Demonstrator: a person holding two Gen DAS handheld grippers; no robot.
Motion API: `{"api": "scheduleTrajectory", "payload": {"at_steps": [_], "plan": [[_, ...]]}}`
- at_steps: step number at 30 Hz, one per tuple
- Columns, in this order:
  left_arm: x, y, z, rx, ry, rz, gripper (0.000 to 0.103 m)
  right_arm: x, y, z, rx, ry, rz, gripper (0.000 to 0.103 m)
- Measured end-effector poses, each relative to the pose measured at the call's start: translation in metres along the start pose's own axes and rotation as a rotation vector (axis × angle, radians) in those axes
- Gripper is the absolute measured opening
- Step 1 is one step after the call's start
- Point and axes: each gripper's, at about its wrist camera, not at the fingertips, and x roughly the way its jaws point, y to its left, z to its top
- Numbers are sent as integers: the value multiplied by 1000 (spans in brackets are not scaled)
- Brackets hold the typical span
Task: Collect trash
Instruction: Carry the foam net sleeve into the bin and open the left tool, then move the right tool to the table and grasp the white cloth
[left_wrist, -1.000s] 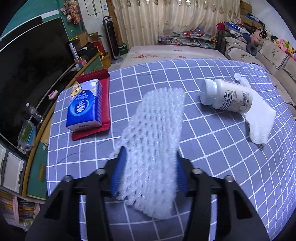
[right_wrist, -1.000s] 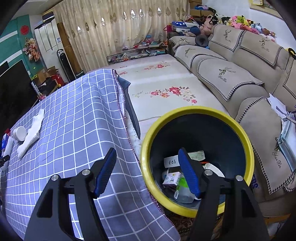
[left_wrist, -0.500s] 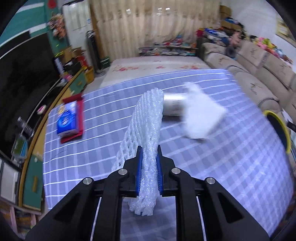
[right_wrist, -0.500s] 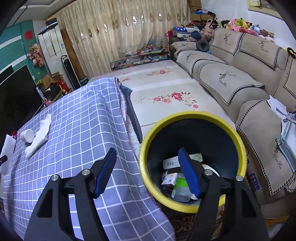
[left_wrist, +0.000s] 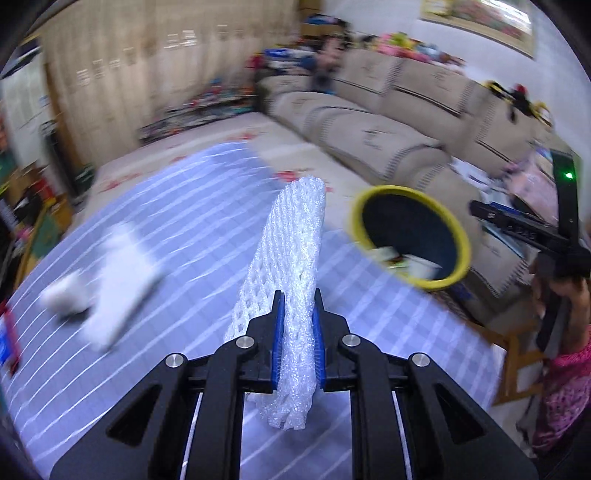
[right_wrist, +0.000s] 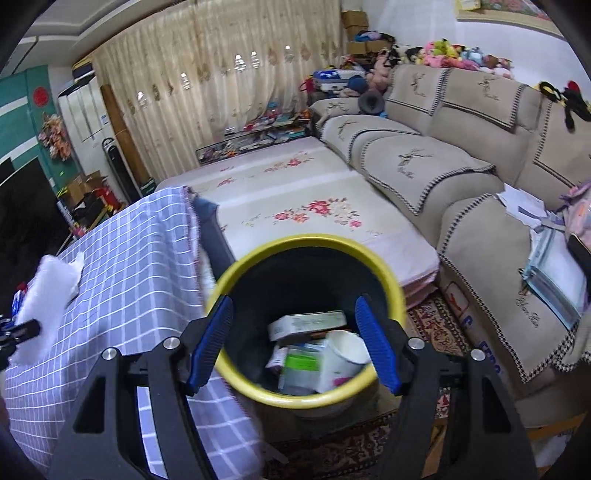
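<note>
Writing on bin's (right_wrist: 306, 258) trash unreadable

Right gripper (right_wrist: 295, 347) open above the bin (right_wrist: 243, 273)

Between its blue fingers (right_wrist: 210, 343) lies the yellow-rimmed bin with boxes and a white cup (right_wrist: 347, 350) inside. To the left is the checked table (right_wrist: 122, 273), to the right the sofa (right_wrist: 480, 229).

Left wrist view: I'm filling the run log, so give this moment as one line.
left tongs: shut on white foam net sleeve | right tongs: open, empty | yellow-rimmed black bin: holds trash
</note>
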Motion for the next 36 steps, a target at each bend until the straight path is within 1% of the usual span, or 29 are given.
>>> {"api": "scheduleTrajectory", "payload": {"at_steps": [4, 7, 10, 13, 15, 16, 17, 18, 19, 20, 22, 24, 26, 31, 36], "plan": [[40, -68, 37, 106, 14, -81, 14, -7, -30, 0, 34, -8, -29, 66], [67, -107, 60, 160, 32, -109, 15, -13, -49, -1, 58, -16, -45, 66], [98, -134, 77, 181, 66, -130, 15, -16, -63, 0, 81, -20, -53, 66], [129, -155, 89, 199, 96, -128, 16, -18, -74, 0, 90, -23, -62, 66], [149, -162, 94, 203, 124, -134, 19, -19, -78, 0, 91, -21, -61, 66], [160, -165, 97, 197, 135, -128, 24, -19, -79, 1, 91, -19, -61, 66], [167, -166, 99, 196, 141, -123, 39, -19, -80, 0, 91, -18, -61, 66], [175, -168, 101, 196, 142, -116, 47, -18, -80, 0, 91, -16, -60, 66], [181, -169, 102, 197, 137, -101, 61, -18, -81, 0, 92, -15, -58, 66], [185, -168, 102, 196, 134, -89, 66, -17, -82, 0, 93, -11, -57, 66], [192, -166, 104, 186, 138, -81, 66, -15, -80, 1, 93, -7, -55, 66], [188, -161, 103, 165, 136, -94, 67, -13, -79, 0, 91, -2, -50, 66], [175, -151, 100, 154, 114, -89, 72, -10, -76, 0, 87, 3, -46, 66], [121, -115, 82, 96, 32, -57, 78, -3, -59, -1, 61, 17, -24, 66], [59, -59, 48, 2, -51, 19, 80, -2, -29, 1, 21, 20, 13, 66]]}}
